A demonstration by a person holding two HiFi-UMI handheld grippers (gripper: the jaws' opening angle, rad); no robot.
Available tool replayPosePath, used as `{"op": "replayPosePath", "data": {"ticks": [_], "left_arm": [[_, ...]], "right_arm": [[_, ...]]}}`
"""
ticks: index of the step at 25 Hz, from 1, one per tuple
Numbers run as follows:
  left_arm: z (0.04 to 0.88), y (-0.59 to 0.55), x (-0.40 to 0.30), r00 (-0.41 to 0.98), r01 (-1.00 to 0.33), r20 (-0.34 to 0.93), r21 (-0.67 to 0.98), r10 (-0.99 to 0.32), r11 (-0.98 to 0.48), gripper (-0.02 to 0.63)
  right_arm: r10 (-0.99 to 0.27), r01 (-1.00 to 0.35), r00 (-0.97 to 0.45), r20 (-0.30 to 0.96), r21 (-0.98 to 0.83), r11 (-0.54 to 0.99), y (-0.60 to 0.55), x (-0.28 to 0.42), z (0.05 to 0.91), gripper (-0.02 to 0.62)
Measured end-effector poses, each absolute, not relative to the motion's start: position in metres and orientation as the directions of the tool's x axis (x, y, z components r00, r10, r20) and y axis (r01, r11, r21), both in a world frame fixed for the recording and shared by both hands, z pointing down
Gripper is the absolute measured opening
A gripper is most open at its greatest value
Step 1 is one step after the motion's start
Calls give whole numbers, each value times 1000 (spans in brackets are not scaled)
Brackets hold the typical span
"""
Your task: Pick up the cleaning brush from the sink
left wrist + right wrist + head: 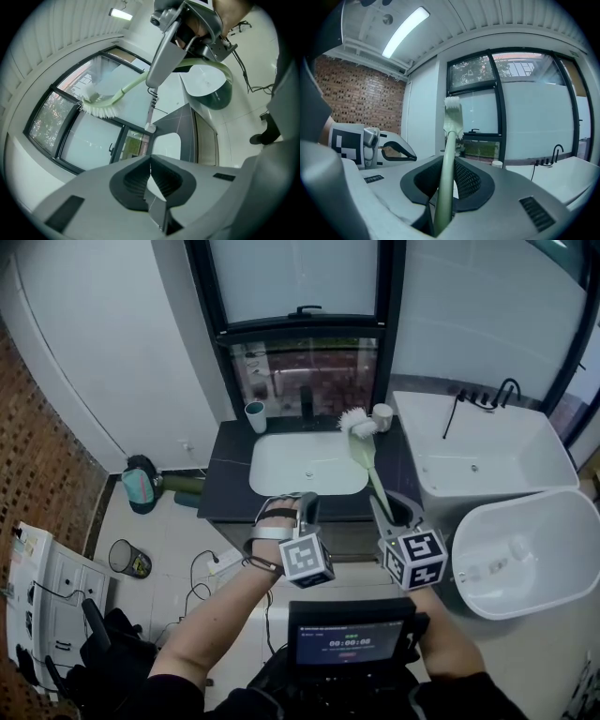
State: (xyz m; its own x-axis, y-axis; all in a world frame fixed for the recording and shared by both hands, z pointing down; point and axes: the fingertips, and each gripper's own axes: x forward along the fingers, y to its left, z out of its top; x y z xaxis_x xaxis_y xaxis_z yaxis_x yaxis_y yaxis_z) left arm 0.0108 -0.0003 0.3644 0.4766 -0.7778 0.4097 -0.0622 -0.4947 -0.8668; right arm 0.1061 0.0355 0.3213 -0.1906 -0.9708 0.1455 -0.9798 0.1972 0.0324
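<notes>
Seen from above, a white sink (281, 479) sits in a dark counter (230, 479) at the centre of the frame, below a window (300, 277). The right gripper (384, 512), at lower centre right, has its jaws clamped on the pale green handle of the cleaning brush (370, 465). The brush slants up and left from the jaws. Its white bristle head is held in the air over the sink's back right corner. In the right gripper view the handle runs straight up between the jaws. The left gripper (305, 510), just left of the right one, has its jaws closed together with nothing between them. A white bathtub (487, 460) fills the right side.
</notes>
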Motion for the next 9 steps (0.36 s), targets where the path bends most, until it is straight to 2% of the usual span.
{"op": "replayPosePath", "data": {"ticks": [9], "left_arm": [[367, -4, 3, 460, -50, 412, -873, -787, -486, 15]], "right_arm": [[-974, -983, -178, 142, 30, 184, 37, 107, 323, 55]]}}
